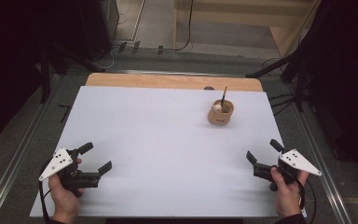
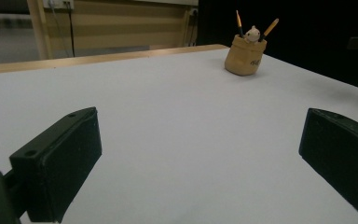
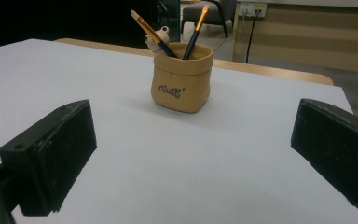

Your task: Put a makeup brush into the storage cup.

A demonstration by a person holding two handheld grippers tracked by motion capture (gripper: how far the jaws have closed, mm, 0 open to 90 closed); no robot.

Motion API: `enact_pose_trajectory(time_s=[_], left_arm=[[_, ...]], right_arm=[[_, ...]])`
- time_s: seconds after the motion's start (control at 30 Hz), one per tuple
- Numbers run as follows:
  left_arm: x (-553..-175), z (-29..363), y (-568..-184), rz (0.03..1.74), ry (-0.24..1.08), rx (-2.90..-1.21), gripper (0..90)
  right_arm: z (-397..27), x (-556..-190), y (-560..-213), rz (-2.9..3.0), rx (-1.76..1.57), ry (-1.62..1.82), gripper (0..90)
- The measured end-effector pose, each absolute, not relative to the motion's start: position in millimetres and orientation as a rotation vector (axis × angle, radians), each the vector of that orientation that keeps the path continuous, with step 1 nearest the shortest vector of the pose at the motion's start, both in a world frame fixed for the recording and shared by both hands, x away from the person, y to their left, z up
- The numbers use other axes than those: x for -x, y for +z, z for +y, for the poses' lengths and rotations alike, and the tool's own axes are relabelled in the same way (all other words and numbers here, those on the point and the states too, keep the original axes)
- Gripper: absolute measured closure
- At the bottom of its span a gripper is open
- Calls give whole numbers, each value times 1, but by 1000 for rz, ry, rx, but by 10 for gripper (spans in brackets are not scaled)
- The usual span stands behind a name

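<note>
My left gripper (image 1: 94, 159) and right gripper (image 1: 262, 153) rested at the near corners of the white table (image 1: 158, 140), jaws spread wide, holding nothing. The tan pen pot (image 3: 182, 77), two brushes (image 3: 195, 30) upright in it, stood far right, nearer my right gripper, probably the easier reach.

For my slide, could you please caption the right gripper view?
Open right gripper faces a tan pouch-shaped holder containing two brushes on the white table.
</note>
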State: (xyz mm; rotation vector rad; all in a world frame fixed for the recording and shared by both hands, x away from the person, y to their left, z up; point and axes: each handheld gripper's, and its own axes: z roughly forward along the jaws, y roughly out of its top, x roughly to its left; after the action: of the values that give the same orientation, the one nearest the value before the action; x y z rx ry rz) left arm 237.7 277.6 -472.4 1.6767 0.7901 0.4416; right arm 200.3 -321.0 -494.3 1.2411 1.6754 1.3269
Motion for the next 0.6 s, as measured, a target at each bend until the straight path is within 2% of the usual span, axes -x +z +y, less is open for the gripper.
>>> enact_pose_trajectory(time_s=[0.6], left_arm=[[-237,277,-472,788,442,-1681,0]], right_arm=[[-331,-183,-492,1673,-1236,1309,14]])
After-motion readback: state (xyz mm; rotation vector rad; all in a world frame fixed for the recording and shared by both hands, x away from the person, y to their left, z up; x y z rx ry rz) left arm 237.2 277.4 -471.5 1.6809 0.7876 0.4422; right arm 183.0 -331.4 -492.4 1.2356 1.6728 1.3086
